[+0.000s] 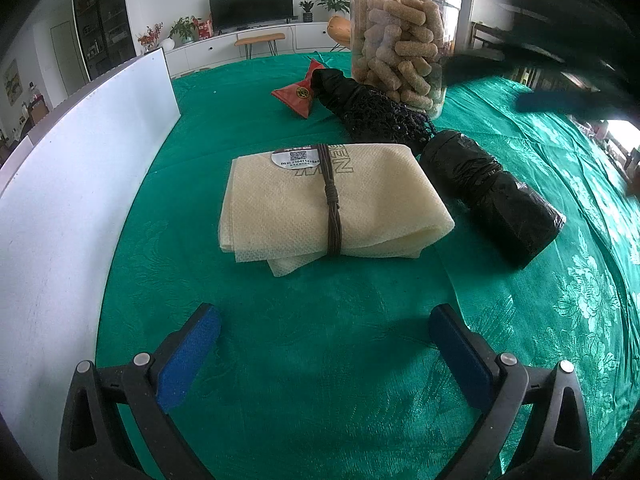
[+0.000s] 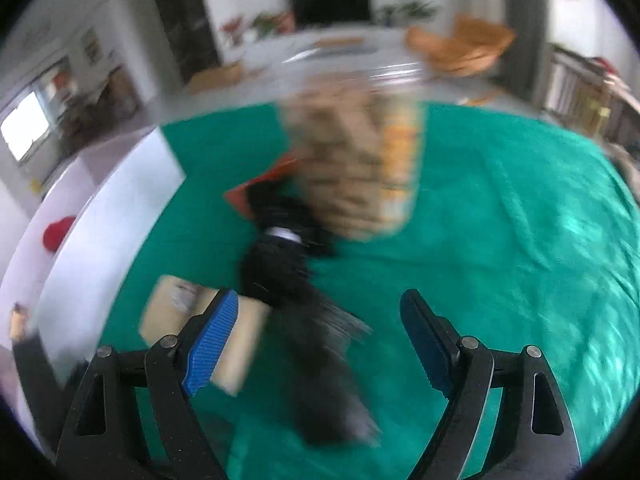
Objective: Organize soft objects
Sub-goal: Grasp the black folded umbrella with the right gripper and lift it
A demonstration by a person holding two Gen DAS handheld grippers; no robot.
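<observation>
A folded cream cloth (image 1: pixel 332 204) tied with a dark cord lies mid-table on the green tablecloth (image 1: pixel 304 360). To its right lies a black plastic-wrapped roll (image 1: pixel 492 196). Behind them rest a black net bundle (image 1: pixel 372 110) and a red pouch (image 1: pixel 300 94). My left gripper (image 1: pixel 324 352) stands open in front of the cream cloth, holding nothing. The right wrist view is motion-blurred: my right gripper (image 2: pixel 320 340) is open above the black roll (image 2: pixel 320 360), with the cream cloth (image 2: pixel 180 320) at its left. The right gripper also shows blurred in the left wrist view's upper right (image 1: pixel 560 92).
A clear jar of tan puffed sticks (image 1: pixel 402 40) stands at the back of the table, also in the right wrist view (image 2: pixel 356 160). A white board (image 1: pixel 72 168) stands upright along the left edge. The green cloth runs bare to the right and near side.
</observation>
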